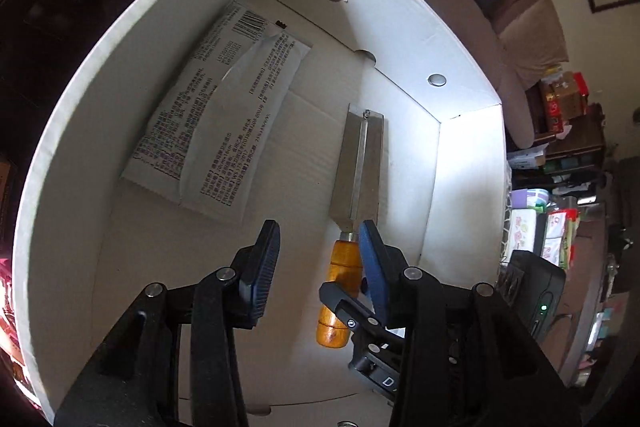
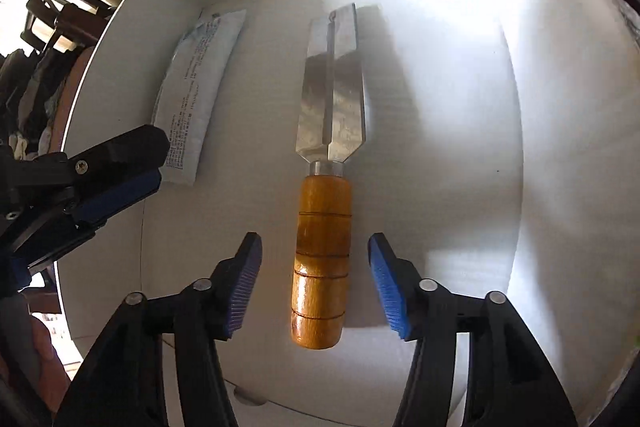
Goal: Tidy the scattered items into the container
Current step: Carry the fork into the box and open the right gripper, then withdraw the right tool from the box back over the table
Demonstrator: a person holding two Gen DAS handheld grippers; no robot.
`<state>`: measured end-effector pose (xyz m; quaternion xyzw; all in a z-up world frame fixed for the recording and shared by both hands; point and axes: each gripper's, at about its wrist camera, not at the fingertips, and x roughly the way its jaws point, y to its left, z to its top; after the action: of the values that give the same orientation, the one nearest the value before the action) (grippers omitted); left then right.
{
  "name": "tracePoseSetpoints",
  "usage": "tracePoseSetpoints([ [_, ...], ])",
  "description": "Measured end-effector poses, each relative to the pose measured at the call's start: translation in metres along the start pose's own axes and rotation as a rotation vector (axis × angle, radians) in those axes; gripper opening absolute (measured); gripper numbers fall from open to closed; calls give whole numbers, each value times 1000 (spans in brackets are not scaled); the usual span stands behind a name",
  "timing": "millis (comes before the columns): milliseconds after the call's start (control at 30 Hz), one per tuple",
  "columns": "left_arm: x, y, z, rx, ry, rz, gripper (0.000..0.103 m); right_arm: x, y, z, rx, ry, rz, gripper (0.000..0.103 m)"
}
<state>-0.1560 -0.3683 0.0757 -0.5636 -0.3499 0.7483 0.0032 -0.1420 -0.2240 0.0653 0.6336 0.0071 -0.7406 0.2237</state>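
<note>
We have the knife (image 2: 326, 163) and the packet (image 1: 212, 115) lying flat inside the white box (image 1: 80, 131). Our right claw (image 2: 316, 283) gapes around the handle, touching nothing; our left claw (image 1: 320, 259) hangs open, empty. Any remaining items lie outside our view.

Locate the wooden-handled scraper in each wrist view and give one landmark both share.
Left wrist: scraper right of centre on the box floor.
Right wrist: scraper dead centre, handle between the open right gripper fingers.
Shared landmark: printed white packet, left of the scraper.
</note>
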Motion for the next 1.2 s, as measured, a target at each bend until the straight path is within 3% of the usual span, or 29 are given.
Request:
tracePoseSetpoints([
  [133, -10, 0, -27, 42, -1, 21, 65, -37, 0, -14, -32, -43, 50, 72],
  [167, -12, -3, -34, 49, -10, 29, 69, -47, -3, -18, -34, -62, 55, 81],
  [233, -17, -7, -46, 44, -23, 20, 91, -59, -5, -21, -54, -65, 98, 84],
  [300, -27, -3, -53, 35, -30, 9, 100, -66, -1, -23, -96, -52, 58, 92],
  [333, -30, -5, -56, 35, -31, 8, 102, -72, 1, -27, -117, -62, 32, 103],
  [600, -87, -28, -86, 116, -139, 74, 103, -96, 23, -55, -247, -165, -103, 103],
  [900, -128, -40, -145, 231, -203, 262, 103, -131, 11, -103, -257, -190, -96, 103],
  [1033, -138, -51, -179, 273, -211, 307, 103, -152, 3, -127, -263, -211, -77, 103],
  [1200, -141, -82, -230, 394, -214, 356, 103, -183, -13, -166, -381, -249, -106, 103],
])
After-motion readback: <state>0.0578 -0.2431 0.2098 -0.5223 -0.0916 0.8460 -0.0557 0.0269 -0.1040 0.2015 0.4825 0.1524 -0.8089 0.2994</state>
